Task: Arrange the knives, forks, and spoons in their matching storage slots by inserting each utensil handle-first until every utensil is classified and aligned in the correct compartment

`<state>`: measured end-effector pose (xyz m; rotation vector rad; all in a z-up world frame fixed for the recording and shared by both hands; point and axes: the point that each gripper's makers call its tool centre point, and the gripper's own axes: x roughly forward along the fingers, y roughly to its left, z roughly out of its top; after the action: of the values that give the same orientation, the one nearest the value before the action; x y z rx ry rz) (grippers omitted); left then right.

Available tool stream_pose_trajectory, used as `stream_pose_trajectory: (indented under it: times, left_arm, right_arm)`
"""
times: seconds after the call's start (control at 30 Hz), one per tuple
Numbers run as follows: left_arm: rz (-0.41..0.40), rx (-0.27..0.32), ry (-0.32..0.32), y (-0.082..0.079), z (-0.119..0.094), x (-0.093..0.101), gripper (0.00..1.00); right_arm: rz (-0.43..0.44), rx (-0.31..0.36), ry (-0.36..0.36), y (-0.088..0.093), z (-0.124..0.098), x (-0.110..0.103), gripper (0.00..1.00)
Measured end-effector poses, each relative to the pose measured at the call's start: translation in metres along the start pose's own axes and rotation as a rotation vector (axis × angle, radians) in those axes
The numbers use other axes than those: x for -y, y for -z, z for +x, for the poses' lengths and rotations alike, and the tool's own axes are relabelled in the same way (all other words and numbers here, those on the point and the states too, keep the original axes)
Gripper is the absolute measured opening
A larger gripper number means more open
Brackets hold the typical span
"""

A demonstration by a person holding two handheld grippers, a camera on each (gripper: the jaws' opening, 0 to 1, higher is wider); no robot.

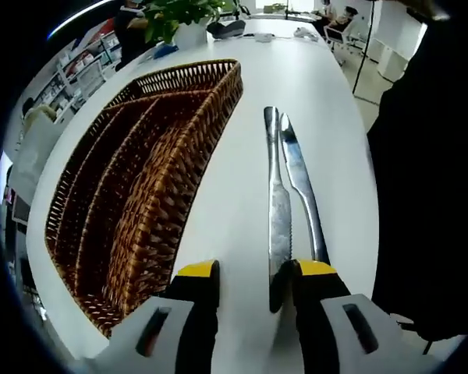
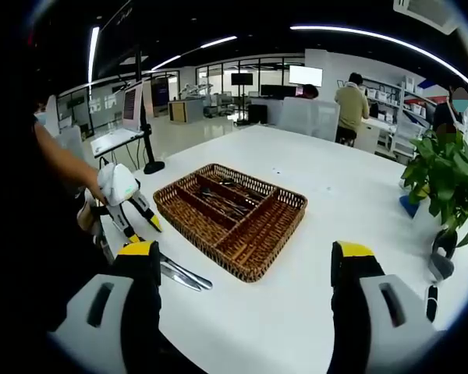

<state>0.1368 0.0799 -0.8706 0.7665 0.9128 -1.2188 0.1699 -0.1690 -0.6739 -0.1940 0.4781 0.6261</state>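
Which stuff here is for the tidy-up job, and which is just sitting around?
For the job:
- two knives lying side by side on the white table
- wicker basket with compartments, some utensils already inside
- left gripper, open over the knife handles
- right gripper, open and empty

Just sitting around:
- potted plant
- monitor on a stand

Two knives (image 1: 288,187) beside wicker tray (image 1: 140,195); claw (image 1: 253,273) open.
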Motion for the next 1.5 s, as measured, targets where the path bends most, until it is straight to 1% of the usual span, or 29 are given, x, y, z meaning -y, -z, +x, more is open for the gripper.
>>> stream_pose_trajectory:
  times: [0.07, 0.13, 0.17, 0.23, 0.27, 0.3, 0.37, 0.4, 0.43, 0.53, 0.67, 0.77, 0.87, 0.93, 1.03, 1.23, 1.33, 1.37, 1.4, 1.43, 1.5]
  left_arm:
    - [0.0, -0.001, -0.001, -0.001, 0.0, -0.002, 0.33]
    - [0.023, -0.002, 0.006, -0.001, 0.001, -0.001, 0.3]
    - [0.03, -0.005, 0.01, -0.001, 0.001, -0.001, 0.25]
    - [0.043, -0.011, 0.017, -0.001, 0.001, 0.001, 0.11]
    - [0.056, -0.02, 0.02, 0.0, 0.001, 0.003, 0.11]
    - [0.072, -0.018, 0.01, -0.002, 0.002, 0.003, 0.11]
    - [0.056, -0.019, 0.015, -0.002, 0.002, 0.003, 0.11]
    - [0.04, -0.011, 0.021, -0.001, 0.002, 0.003, 0.11]
    - [0.04, -0.008, 0.027, -0.001, 0.002, 0.002, 0.11]
    - [0.086, -0.022, 0.05, -0.001, 0.002, 0.005, 0.13]
    - [0.11, -0.032, 0.063, -0.002, 0.003, 0.006, 0.11]
    - [0.101, -0.031, 0.063, -0.002, 0.003, 0.004, 0.1]
    - [0.093, -0.049, 0.055, -0.003, 0.002, 0.005, 0.09]
    - [0.077, -0.053, 0.067, -0.004, -0.001, 0.005, 0.09]
    - [0.09, -0.059, 0.063, -0.006, -0.006, 0.002, 0.09]
    - [0.101, -0.061, 0.056, -0.009, -0.016, -0.001, 0.09]
    - [0.11, -0.068, 0.058, -0.01, -0.018, -0.001, 0.09]
    - [0.116, -0.074, 0.056, -0.009, -0.019, -0.001, 0.09]
    - [0.122, -0.079, 0.052, -0.008, -0.019, -0.002, 0.09]
    - [0.128, -0.084, 0.047, -0.008, -0.02, -0.003, 0.09]
    - [0.139, -0.093, 0.043, -0.007, -0.021, -0.004, 0.09]
  right_arm:
    - [-0.001, -0.001, -0.001, 0.0, 0.0, -0.001, 0.93]
    - [-0.001, 0.0, 0.0, 0.0, 0.0, -0.001, 0.93]
    - [0.001, 0.002, 0.001, 0.0, 0.0, -0.001, 0.92]
    - [0.003, 0.005, 0.002, -0.001, 0.0, -0.001, 0.92]
    - [0.003, 0.005, 0.002, -0.001, 0.0, -0.001, 0.92]
    - [0.005, 0.005, 0.003, -0.001, 0.0, -0.002, 0.92]
    - [0.006, 0.006, 0.003, -0.001, 0.0, -0.002, 0.92]
    - [0.007, 0.007, 0.003, -0.001, 0.0, -0.002, 0.92]
    - [0.006, 0.006, 0.001, -0.001, 0.0, -0.003, 0.92]
    - [0.0, 0.007, -0.001, -0.002, 0.0, -0.004, 0.92]
    - [0.0, 0.006, -0.001, -0.002, -0.001, -0.003, 0.92]
    - [-0.005, 0.006, -0.004, -0.002, -0.001, -0.005, 0.92]
    - [-0.007, 0.011, -0.008, -0.004, 0.0, -0.007, 0.91]
    - [-0.011, 0.01, -0.019, -0.003, 0.002, -0.01, 0.91]
    - [-0.028, -0.003, -0.038, 0.0, 0.007, -0.015, 0.91]
    - [-0.036, 0.0, -0.067, -0.004, 0.014, -0.021, 0.89]
    - [-0.046, -0.009, -0.09, 0.0, 0.019, -0.023, 0.85]
    - [-0.061, -0.021, -0.101, 0.005, 0.021, -0.026, 0.84]
    - [-0.118, -0.031, -0.098, 0.009, 0.024, -0.026, 0.84]
    - [-0.141, -0.039, -0.112, 0.012, 0.024, -0.029, 0.84]
    - [-0.142, -0.054, -0.138, 0.017, 0.026, -0.035, 0.83]
